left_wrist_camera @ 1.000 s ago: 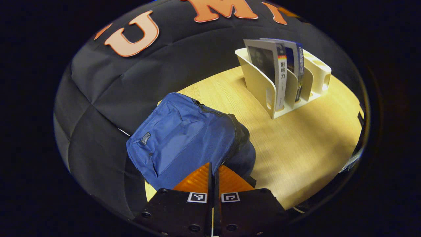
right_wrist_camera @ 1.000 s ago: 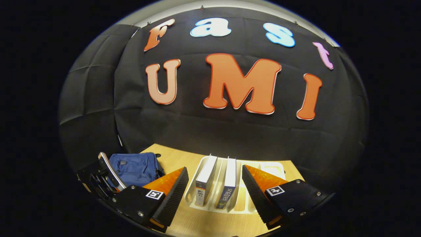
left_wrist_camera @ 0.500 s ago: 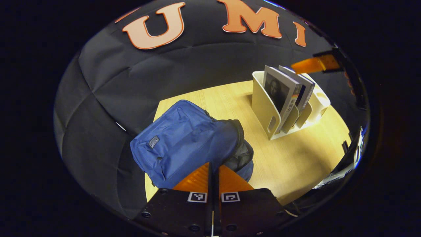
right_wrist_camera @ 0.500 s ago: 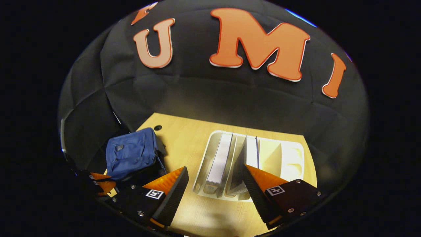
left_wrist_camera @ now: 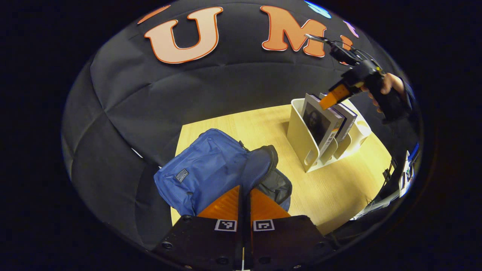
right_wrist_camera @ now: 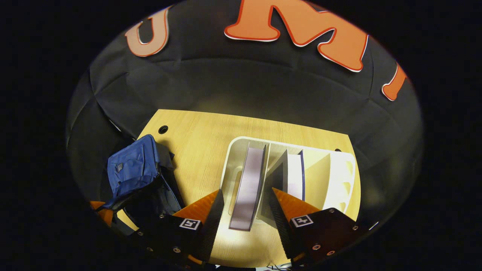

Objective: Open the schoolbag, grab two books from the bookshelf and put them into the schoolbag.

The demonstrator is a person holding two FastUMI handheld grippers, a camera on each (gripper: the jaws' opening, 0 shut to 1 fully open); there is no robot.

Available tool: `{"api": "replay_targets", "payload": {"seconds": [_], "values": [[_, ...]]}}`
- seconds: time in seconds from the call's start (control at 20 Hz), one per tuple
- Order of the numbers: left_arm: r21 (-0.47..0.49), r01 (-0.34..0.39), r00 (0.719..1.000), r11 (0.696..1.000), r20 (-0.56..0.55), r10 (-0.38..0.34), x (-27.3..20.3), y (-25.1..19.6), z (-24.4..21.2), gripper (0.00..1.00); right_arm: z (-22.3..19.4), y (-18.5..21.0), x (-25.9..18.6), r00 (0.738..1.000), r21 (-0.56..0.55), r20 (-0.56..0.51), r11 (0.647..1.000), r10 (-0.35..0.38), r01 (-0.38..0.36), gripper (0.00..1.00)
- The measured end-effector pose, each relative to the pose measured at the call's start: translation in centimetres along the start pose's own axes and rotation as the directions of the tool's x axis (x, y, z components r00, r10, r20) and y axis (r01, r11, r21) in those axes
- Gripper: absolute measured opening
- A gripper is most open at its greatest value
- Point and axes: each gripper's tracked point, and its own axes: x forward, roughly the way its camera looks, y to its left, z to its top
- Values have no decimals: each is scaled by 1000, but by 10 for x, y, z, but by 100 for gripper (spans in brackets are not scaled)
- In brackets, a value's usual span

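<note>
While my left gripper sits at the bottom centre of the left gripper view with its orange fingers pressed together, I cannot tell whether anything is pinched between them; their tips lie right against the blue schoolbag's open mouth. The schoolbag lies in the lower middle of that view on the wooden table, its zipper parted and dark lining showing. In the right gripper view the bag appears at the lower left.

My right gripper hangs wide open at the bottom of the right gripper view, its fingers apart on either side of the first book, not touching it. That book stands in the left slot of the cream bookshelf, centre right of the frame. The second book stands in the next slot to the right.

In the left gripper view, upper right, a hand holds the right gripper just above the books' top edges.
</note>
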Motion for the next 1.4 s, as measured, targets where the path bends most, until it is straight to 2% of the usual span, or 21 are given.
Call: {"api": "replay_targets", "payload": {"seconds": [0.05,0.25,0.4,0.65,0.7,0.8,0.85,0.9,1.15,1.2,1.25,1.4], "values": [[-8,6,1000,1000,-2,-6,1,1,-2,2,1,-2,8,1000,10,-28,1000,-3,4,71],[-26,30,1000,999,-3,-30,2,3,-7,2,-8,7,31,987,66,-160,998,12,-1,58],[-22,51,999,998,-9,-51,5,2,-10,2,-16,13,46,966,89,-257,996,15,8,44],[-43,78,997,996,-12,-79,9,2,-14,2,-22,14,56,932,99,-361,995,11,26,39],[-50,84,996,995,-16,-85,10,2,-17,2,-23,13,57,929,96,-370,995,16,22,31],[-62,90,996,994,-20,-92,11,4,-19,2,-25,13,55,927,97,-375,995,26,11,46],[-65,92,995,994,-21,-93,12,5,-20,2,-24,13,51,926,102,-376,995,33,6,38],[-66,97,995,993,-25,-98,13,4,-21,2,-22,11,47,930,113,-366,994,40,2,37],[-68,100,994,993,-48,-103,16,6,-25,2,-3,-6,-1,955,204,-275,978,107,-51,36],[-63,101,993,993,-53,-104,16,6,-23,2,-2,-11,-15,961,214,-252,975,115,-60,32],[-55,101,993,993,-54,-104,16,6,-22,2,1,-15,-29,967,223,-223,972,125,-74,36],[-39,105,992,994,-69,-107,17,6,-20,2,4,-23,-74,977,264,-124,955,174,-136,36]]}}
